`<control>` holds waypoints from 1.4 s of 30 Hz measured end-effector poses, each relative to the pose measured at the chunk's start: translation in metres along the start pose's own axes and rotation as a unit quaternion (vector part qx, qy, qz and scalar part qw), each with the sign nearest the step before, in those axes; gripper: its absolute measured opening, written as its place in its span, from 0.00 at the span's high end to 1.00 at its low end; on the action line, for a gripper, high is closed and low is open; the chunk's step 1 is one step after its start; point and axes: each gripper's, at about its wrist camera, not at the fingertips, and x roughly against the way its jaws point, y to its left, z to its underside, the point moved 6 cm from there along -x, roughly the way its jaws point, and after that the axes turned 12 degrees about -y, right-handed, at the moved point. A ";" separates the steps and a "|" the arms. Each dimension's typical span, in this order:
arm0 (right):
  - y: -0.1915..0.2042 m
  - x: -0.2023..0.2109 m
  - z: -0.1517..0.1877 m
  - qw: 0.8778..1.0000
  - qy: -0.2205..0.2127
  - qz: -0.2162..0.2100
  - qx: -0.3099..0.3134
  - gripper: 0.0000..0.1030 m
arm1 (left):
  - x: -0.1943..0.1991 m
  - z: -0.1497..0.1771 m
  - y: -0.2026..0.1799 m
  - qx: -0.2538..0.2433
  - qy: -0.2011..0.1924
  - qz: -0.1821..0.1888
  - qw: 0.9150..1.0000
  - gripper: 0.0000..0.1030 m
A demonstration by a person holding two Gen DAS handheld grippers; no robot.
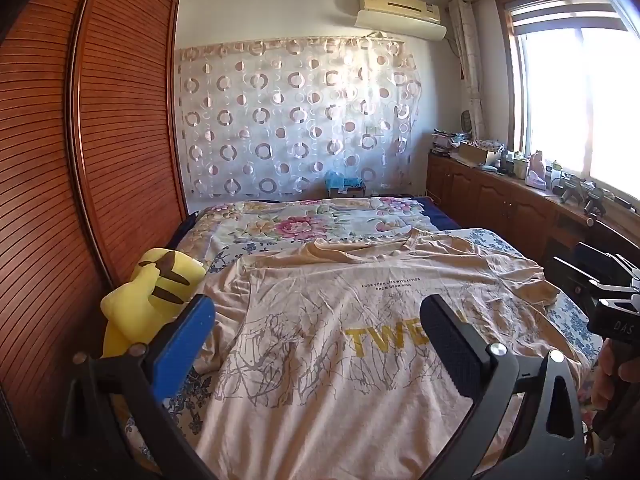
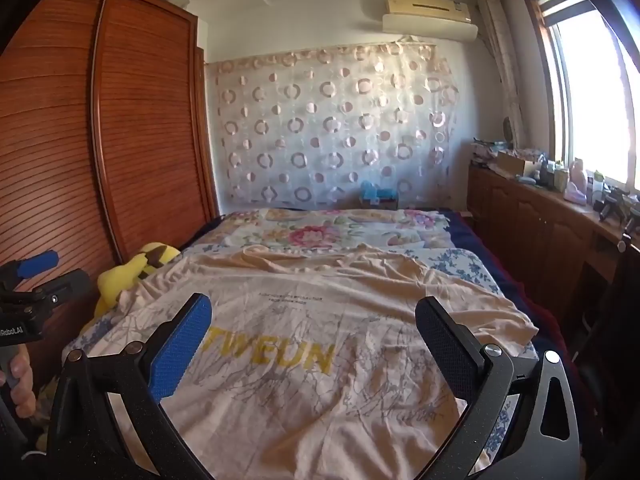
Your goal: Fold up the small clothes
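Note:
A beige T-shirt (image 1: 320, 340) with yellow letters and a grey line print lies spread flat on the bed, its collar at the far end. The right wrist view shows the same T-shirt (image 2: 320, 380). My left gripper (image 1: 320, 328) hovers above the shirt's near half, open wide, nothing between its blue and black fingers. My right gripper (image 2: 316, 332) also hangs above the shirt's near half, open and empty. The right gripper (image 1: 612, 292) shows at the right edge of the left wrist view. The left gripper (image 2: 32, 272) shows at the left edge of the right one, held by a hand (image 2: 20, 384).
A yellow plush toy (image 1: 156, 296) lies at the bed's left edge beside a tall wooden wardrobe (image 1: 100, 140). A floral quilt (image 1: 312, 220) covers the far end of the bed. A low wooden cabinet (image 1: 500, 200) crowded with small items runs under the window on the right.

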 end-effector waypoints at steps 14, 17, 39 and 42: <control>0.001 -0.001 0.000 1.000 0.002 0.001 0.001 0.00 | 0.000 -0.003 -0.002 -0.004 -0.001 -0.003 1.000 0.00; 0.002 -0.001 -0.001 1.000 0.002 0.001 0.001 0.00 | 0.000 -0.003 -0.002 -0.005 -0.003 -0.002 1.000 0.00; -0.008 -0.001 0.004 1.000 0.000 0.008 0.002 0.00 | 0.008 -0.013 0.001 -0.008 -0.015 -0.004 1.000 0.00; -0.011 -0.002 0.001 1.000 0.000 0.008 0.002 0.00 | 0.008 -0.014 0.000 -0.009 -0.015 -0.004 1.000 0.00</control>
